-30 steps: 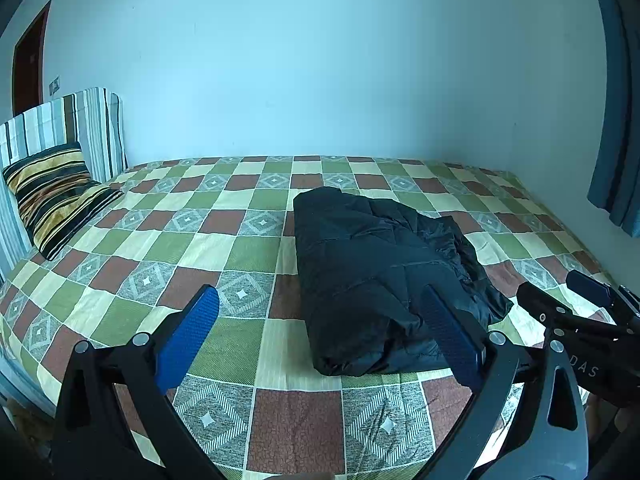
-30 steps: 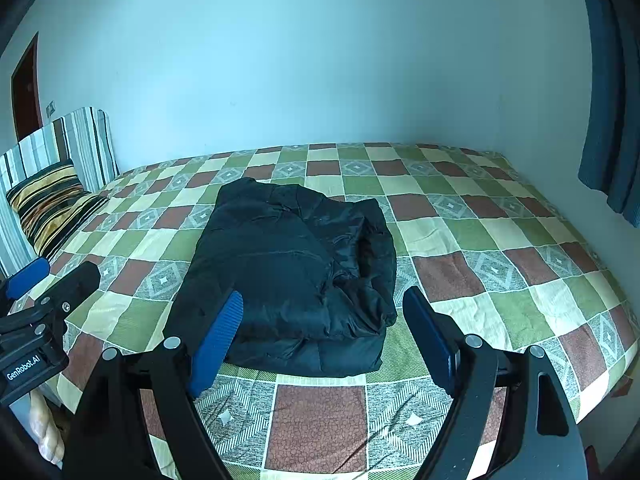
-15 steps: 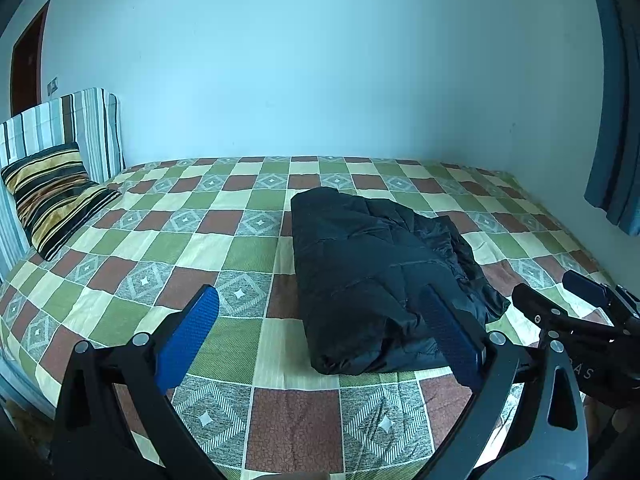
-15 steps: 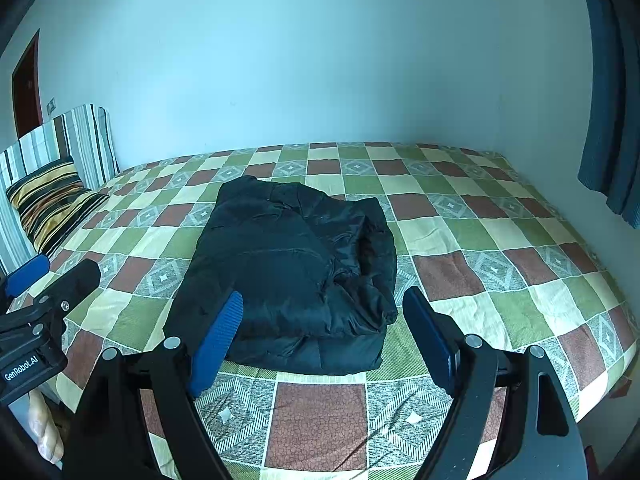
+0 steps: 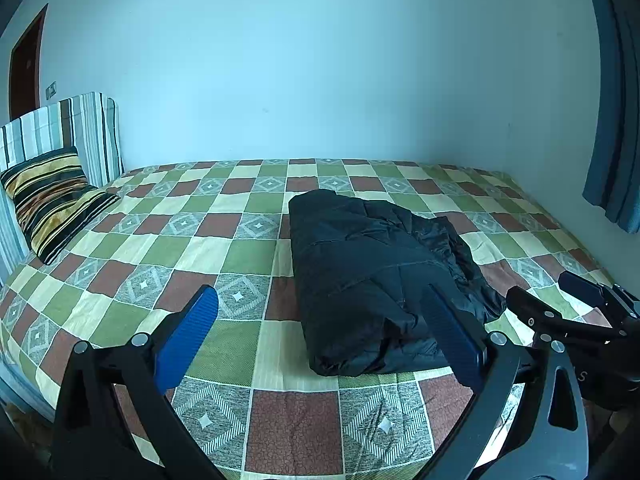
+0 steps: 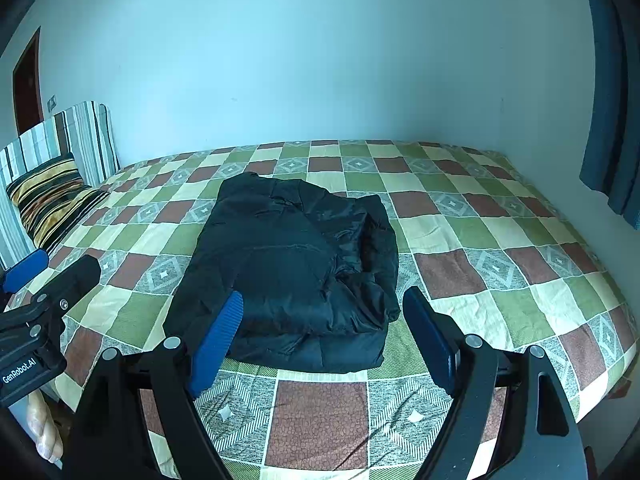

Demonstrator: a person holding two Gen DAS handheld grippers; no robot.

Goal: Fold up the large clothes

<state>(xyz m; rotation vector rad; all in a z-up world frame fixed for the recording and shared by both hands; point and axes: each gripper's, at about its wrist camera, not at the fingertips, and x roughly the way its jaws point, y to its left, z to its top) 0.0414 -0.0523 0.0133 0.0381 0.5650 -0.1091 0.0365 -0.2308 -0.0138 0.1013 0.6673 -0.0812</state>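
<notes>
A black puffy jacket [image 5: 372, 276] lies folded into a thick rectangular bundle on the checked bedspread [image 5: 224, 248]. In the right wrist view the same jacket [image 6: 292, 268] sits just beyond the fingers. My left gripper [image 5: 320, 304] hangs above the bed's near edge, open, with nothing between its blue pads. My right gripper [image 6: 322, 308] is also open and empty, held back from the jacket's near edge. Each gripper shows at the side of the other's view: the right gripper [image 5: 572, 312] and the left gripper [image 6: 44, 276].
A striped pillow [image 5: 52, 196] leans against a striped headboard [image 5: 64, 132] at the left. Pale walls close off the bed's far and right sides. A blue curtain [image 5: 616, 120] hangs at the right. A dark door [image 5: 24, 64] is at the far left.
</notes>
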